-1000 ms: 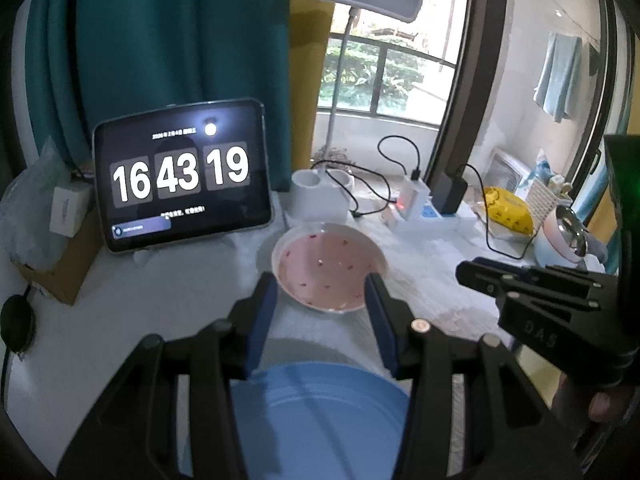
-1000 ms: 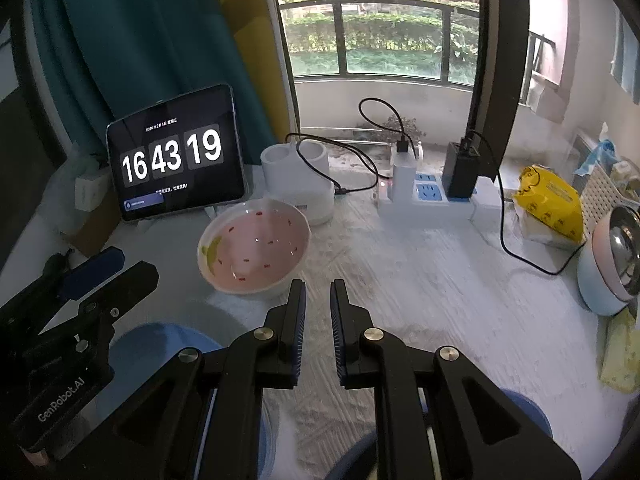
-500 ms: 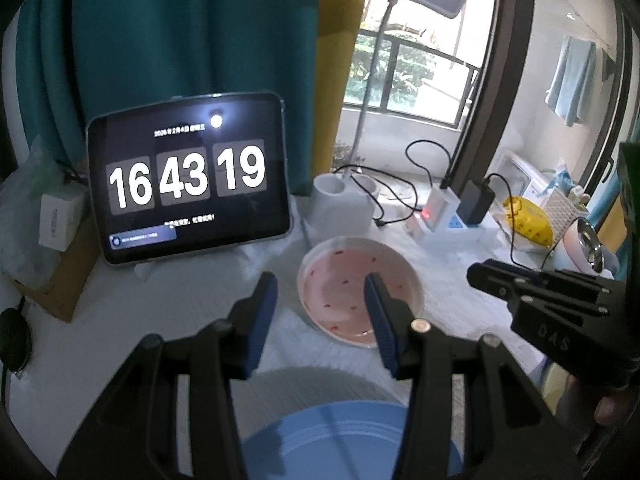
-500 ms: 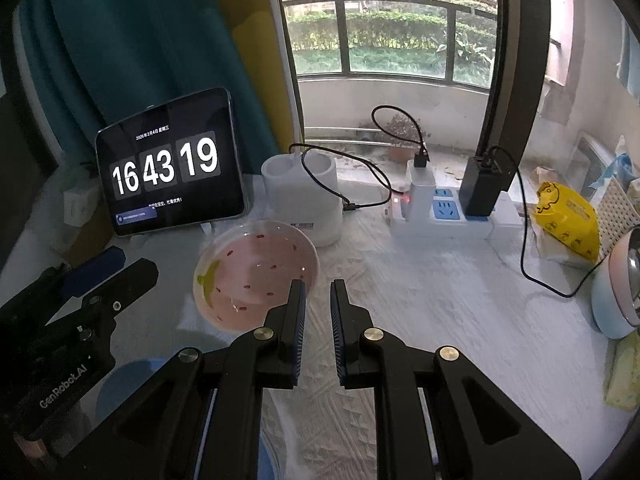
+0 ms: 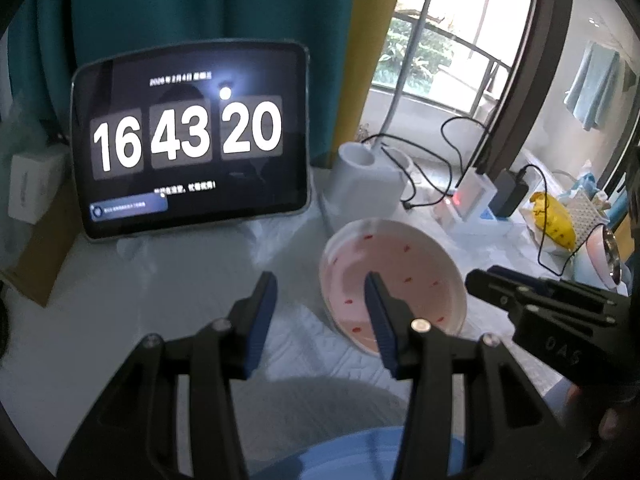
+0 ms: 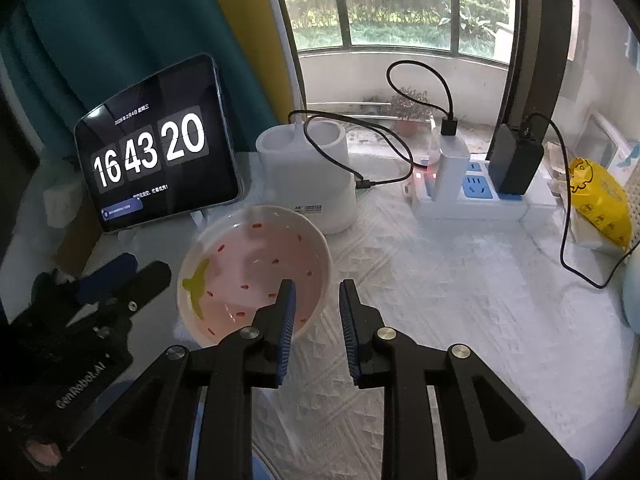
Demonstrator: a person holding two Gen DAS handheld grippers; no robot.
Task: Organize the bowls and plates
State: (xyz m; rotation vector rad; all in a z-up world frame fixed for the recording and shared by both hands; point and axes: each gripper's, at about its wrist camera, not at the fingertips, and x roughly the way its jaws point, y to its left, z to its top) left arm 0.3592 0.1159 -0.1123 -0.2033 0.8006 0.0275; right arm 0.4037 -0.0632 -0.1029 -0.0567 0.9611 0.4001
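Left gripper [image 5: 320, 292] fingers spread wide, nothing held; pink bowl [image 5: 400, 272] behind its right finger. Right gripper [image 6: 316, 298] fingers parted narrowly, empty, at the bowl's rim.

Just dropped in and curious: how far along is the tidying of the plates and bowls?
Nothing looks done yet. The pink bowl sits alone on the table, and a blue plate lies apart from it. Both claws are open and empty: the right claw is at the bowl's rim, the left claw beside it. Gripping and stacking are all left.
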